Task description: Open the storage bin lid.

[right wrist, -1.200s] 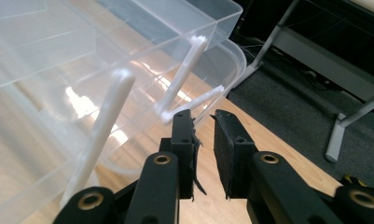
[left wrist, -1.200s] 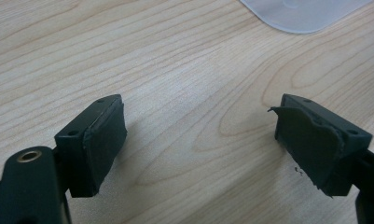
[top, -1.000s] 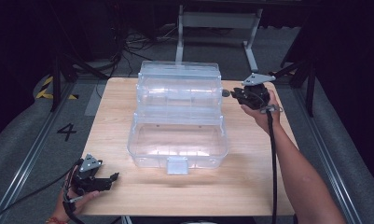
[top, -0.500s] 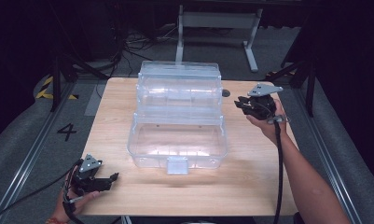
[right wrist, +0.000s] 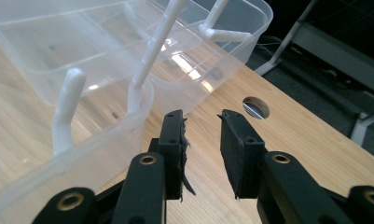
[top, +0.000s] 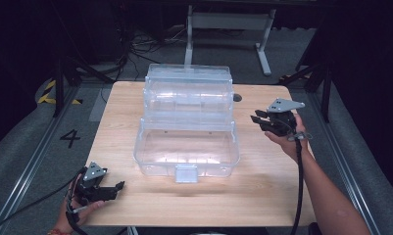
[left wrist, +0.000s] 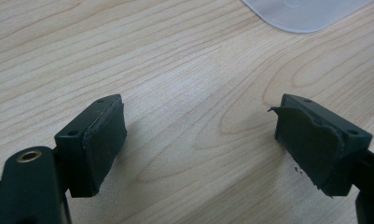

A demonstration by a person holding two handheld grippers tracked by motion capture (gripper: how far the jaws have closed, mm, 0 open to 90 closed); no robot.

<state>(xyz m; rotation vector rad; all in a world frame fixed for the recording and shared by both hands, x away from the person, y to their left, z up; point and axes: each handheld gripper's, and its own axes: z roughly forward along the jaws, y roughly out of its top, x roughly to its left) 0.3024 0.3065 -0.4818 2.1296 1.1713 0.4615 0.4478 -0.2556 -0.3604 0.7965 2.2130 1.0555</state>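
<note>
From the high view, the clear plastic box is sitting in the middle of the wooden table, its tiered trays fanned back and its latch facing the person, probably so both hands can get at it. The right gripper is hovering just off the box's right side, apart from it; its jaws have just been opening, and nothing is lying between them. The left gripper is resting near the table's front left corner, well apart from the box (parked out of the way, by the look of it).

In the left gripper view, the left gripper is standing released, jaws wide over bare wood, with a corner of the box showing far off.

In the right gripper view, the right gripper is pointing along the table past the box's white linkage arms, jaws parted a little and empty, a cable hole lying beyond them.
</note>
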